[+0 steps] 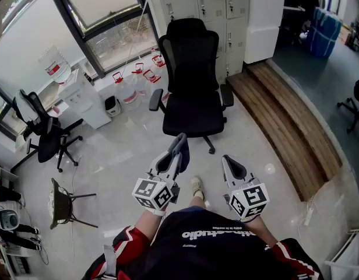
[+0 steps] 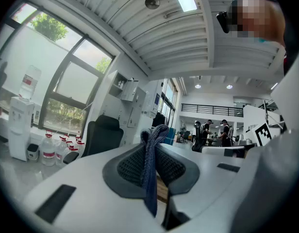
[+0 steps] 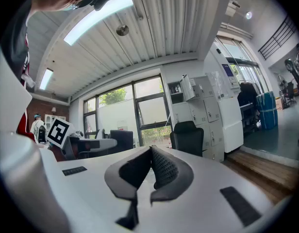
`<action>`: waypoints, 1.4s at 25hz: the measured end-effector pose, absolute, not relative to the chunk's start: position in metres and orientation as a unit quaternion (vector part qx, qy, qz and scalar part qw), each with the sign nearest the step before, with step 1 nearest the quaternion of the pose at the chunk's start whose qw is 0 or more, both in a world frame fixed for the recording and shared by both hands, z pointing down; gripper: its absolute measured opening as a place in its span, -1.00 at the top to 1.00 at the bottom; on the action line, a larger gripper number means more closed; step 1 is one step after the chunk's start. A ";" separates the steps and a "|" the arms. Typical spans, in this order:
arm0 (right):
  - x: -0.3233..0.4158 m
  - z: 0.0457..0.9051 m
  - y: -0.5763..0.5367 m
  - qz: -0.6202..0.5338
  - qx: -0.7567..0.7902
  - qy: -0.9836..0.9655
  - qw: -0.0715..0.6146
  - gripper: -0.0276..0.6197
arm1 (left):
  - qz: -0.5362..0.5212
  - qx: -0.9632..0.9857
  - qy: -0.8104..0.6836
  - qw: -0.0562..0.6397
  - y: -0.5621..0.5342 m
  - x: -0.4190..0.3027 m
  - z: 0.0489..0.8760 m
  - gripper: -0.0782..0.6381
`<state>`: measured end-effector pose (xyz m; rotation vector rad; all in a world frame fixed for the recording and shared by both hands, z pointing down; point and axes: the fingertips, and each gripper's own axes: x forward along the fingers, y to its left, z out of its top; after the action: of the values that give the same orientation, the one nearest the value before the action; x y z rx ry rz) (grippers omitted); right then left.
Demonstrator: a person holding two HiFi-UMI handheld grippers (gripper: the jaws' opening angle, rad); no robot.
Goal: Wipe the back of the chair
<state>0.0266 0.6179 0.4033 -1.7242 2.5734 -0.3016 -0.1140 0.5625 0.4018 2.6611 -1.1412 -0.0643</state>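
Observation:
A black office chair (image 1: pixel 193 77) stands a little ahead of me with its high back toward the lockers; it also shows as the chair (image 2: pixel 102 136) in the left gripper view and the chair (image 3: pixel 188 136) in the right gripper view. My left gripper (image 1: pixel 178 146) is shut on a dark blue cloth (image 2: pixel 150 165), which sticks up between its pads (image 2: pixel 130 165). The cloth (image 1: pixel 182 150) hangs short of the chair's base. My right gripper (image 1: pixel 226 161) is shut with nothing in it, its jaws meeting at the tip (image 3: pixel 151 152).
Water bottles (image 1: pixel 136 83) and a white dispenser (image 1: pixel 86 98) line the window wall at the left. Another black chair (image 1: pixel 42 133) and a small stool (image 1: pixel 63 203) stand at the left. Grey lockers (image 1: pixel 208 4) rise behind the chair; a raised wooden step (image 1: pixel 284 121) runs at the right.

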 end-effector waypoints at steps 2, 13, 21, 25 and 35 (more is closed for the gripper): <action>0.027 0.404 0.616 -0.097 -0.554 0.827 0.013 0.88 | -0.023 0.911 -0.392 0.124 0.560 -0.113 0.403 0.61; 0.021 0.421 0.580 -0.123 -0.548 0.827 0.011 0.88 | -0.013 0.902 -0.408 0.142 0.521 -0.126 0.420 0.61; 0.022 0.424 0.496 -0.138 -0.537 0.833 -0.003 0.88 | -0.013 0.889 -0.431 0.156 0.436 -0.137 0.425 0.61; 0.018 0.416 0.435 -0.134 -0.531 0.837 -0.010 0.87 | -0.021 0.886 -0.437 0.155 0.377 -0.141 0.416 0.61; -0.027 0.375 0.278 -0.105 -0.519 0.848 -0.025 0.87 | -0.059 0.874 -0.459 0.150 0.230 -0.196 0.384 0.61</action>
<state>-0.0266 0.2783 0.3750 -1.6582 2.7072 -0.3369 -0.1958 0.2303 0.3839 2.5107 -1.3192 -0.1682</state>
